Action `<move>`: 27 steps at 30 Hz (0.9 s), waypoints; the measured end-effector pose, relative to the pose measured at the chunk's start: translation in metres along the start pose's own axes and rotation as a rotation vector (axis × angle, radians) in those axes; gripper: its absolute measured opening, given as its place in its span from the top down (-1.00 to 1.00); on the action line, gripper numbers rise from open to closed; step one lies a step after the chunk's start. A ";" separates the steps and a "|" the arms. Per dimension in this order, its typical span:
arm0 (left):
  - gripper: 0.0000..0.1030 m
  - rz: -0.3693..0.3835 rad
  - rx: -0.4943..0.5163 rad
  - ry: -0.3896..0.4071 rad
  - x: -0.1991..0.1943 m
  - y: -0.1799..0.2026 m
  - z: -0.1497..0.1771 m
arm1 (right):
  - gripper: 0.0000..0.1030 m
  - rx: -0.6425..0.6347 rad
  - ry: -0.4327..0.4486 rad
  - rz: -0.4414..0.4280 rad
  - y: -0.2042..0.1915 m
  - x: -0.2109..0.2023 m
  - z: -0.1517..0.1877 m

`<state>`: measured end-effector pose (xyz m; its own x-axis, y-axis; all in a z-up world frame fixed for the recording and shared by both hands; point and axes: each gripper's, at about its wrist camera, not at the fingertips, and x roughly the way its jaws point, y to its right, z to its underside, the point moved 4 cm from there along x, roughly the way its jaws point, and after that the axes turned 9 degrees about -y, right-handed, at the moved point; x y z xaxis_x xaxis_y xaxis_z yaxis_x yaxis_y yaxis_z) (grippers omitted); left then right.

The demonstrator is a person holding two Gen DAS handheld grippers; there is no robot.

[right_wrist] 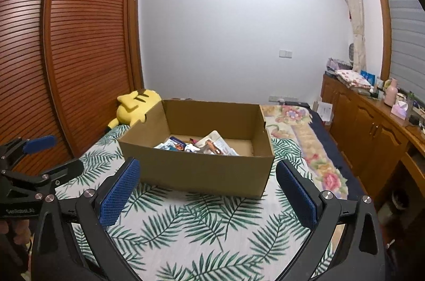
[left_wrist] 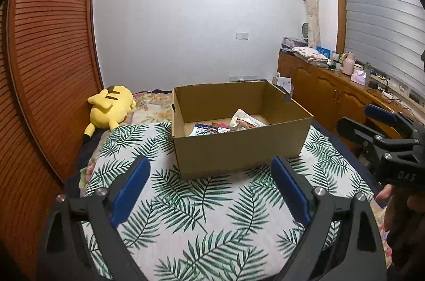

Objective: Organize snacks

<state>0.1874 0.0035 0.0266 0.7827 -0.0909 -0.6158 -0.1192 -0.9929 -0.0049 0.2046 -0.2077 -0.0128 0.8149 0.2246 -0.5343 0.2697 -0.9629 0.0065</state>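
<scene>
An open cardboard box (left_wrist: pixel 239 150) (right_wrist: pixel 202 172) stands on a leaf-patterned cloth (left_wrist: pixel 202 212) (right_wrist: pixel 191 227) spread over the bed. Several snack packets (left_wrist: pixel 225 125) (right_wrist: pixel 199 145) lie on its floor, toward the left and middle. My left gripper (left_wrist: pixel 209 190) hangs above the cloth, short of the box's near wall, open with nothing between its blue pads. My right gripper (right_wrist: pixel 208 190) is likewise open and empty, short of the box. Each gripper appears at the edge of the other's view: the right gripper (left_wrist: pixel 358 121) at the far right, the left gripper (right_wrist: pixel 53 153) at the far left.
A yellow plush toy (left_wrist: pixel 111 105) (right_wrist: pixel 138 105) lies against the slatted wooden wardrobe (left_wrist: pixel 50 55) on the left. A floral bedspread (right_wrist: pixel 300 132) shows beyond the cloth. A wooden cabinet (right_wrist: pixel 372 126) with clutter on top runs along the right wall under the window.
</scene>
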 end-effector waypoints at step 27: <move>-0.81 -0.037 -0.023 0.048 -0.050 -0.005 0.032 | -1.00 0.070 0.050 0.041 0.003 -0.056 0.043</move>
<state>0.1296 0.0154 0.0319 0.8149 -0.0568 -0.5768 -0.0758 -0.9971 -0.0090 0.1378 -0.2292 -0.0196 0.8497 0.1900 -0.4918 0.2002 -0.9792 -0.0325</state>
